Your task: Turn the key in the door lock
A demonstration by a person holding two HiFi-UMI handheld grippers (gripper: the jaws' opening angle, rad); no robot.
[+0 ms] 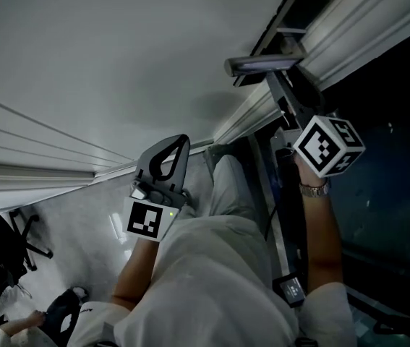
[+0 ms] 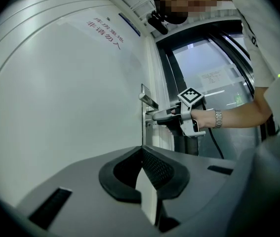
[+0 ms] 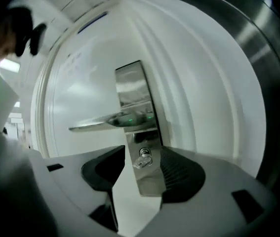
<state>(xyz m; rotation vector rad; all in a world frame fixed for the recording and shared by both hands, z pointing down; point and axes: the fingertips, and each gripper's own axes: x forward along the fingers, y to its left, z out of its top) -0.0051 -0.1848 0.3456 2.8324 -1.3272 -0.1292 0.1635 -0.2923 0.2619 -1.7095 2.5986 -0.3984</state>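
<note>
The lock plate [image 3: 139,132] on the white door [image 3: 80,93] carries a lever handle [image 3: 102,122], and below it a key [image 3: 143,158] sits in the keyhole. My right gripper [image 3: 143,151] is open; its pads stand on either side of the key without touching it. In the left gripper view, the right gripper [image 2: 155,115] is level at the door's edge under the handle [image 2: 148,100]. In the head view only its marker cube [image 1: 327,144] is clear. My left gripper [image 2: 142,154] is shut and empty, held away from the door, and appears as [image 1: 181,140].
Dark glass panels [image 2: 214,78] in a metal frame stand beside the door, with a paper notice on them. Red lettering [image 2: 105,31] marks the door's upper part. An office chair [image 1: 9,244] stands on the floor behind me.
</note>
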